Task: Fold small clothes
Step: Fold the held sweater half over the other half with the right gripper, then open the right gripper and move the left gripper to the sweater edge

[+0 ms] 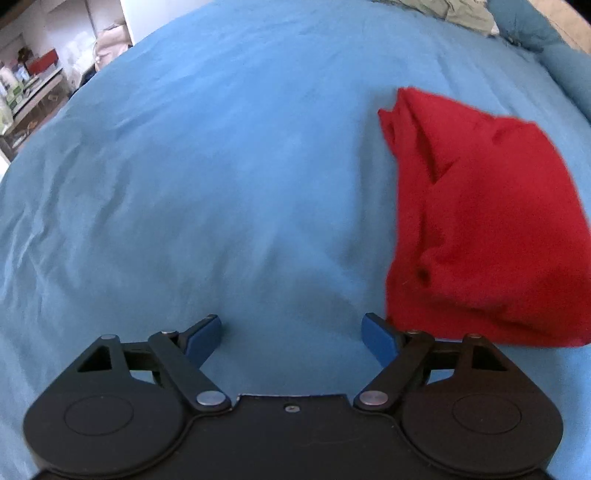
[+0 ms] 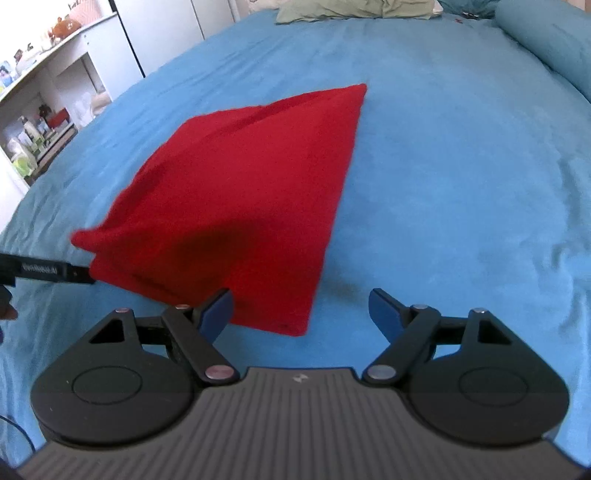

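**Q:** Progress on the fold?

**Me:** The red garment (image 2: 236, 199) lies folded over on the blue bed (image 2: 443, 166), centre-left in my right view; edges uneven, so I judge tidying remains. My left gripper (image 1: 291, 338) and right gripper (image 2: 301, 312) both stand wide apart, holding nothing.

**Q:** Room?

**Me:** Shelves (image 2: 37, 122) upper left; olive clothes (image 2: 354, 9) along the top edge.
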The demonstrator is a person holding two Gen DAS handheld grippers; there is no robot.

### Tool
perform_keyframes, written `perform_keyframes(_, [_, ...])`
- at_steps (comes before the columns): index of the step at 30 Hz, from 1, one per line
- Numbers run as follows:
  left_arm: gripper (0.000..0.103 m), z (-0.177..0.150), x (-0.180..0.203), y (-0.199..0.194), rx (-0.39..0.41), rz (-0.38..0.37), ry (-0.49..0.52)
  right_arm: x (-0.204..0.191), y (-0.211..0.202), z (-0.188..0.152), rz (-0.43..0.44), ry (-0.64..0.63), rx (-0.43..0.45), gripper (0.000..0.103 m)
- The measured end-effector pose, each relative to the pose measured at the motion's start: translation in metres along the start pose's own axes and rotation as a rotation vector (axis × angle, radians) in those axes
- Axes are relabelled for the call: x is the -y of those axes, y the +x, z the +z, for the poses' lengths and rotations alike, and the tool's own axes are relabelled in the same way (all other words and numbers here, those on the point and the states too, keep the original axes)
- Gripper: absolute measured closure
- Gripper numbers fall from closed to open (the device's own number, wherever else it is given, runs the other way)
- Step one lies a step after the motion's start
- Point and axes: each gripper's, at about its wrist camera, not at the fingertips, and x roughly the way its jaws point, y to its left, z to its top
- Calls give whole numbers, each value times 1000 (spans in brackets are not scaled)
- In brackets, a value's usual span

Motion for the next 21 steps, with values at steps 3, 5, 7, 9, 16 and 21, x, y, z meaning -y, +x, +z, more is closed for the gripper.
perform_keyframes(3, [16,9,4,-22,62,-4,-36,1,-14,3,4,-13,22,7])
perform_keyframes(5, [15,16,10,-37,109,-23,-29,-1,-19,6,15,-22,30,7])
perform_keyframes(7, [15,23,20,-44,128,-60,-13,-7,-20,8,18,-27,36,7])
perform_keyframes(9, [15,29,34,-40,128,-85,13,-16,-18,8,38,-46,23,9])
perform_keyframes(16, [16,34,58,-28,130,-105,84,-33,6,-13,-74,-136,-54,44])
perform_keyframes(21, [16,30,54,-26,117,-89,99,-25,2,-12,-87,-61,1,73])
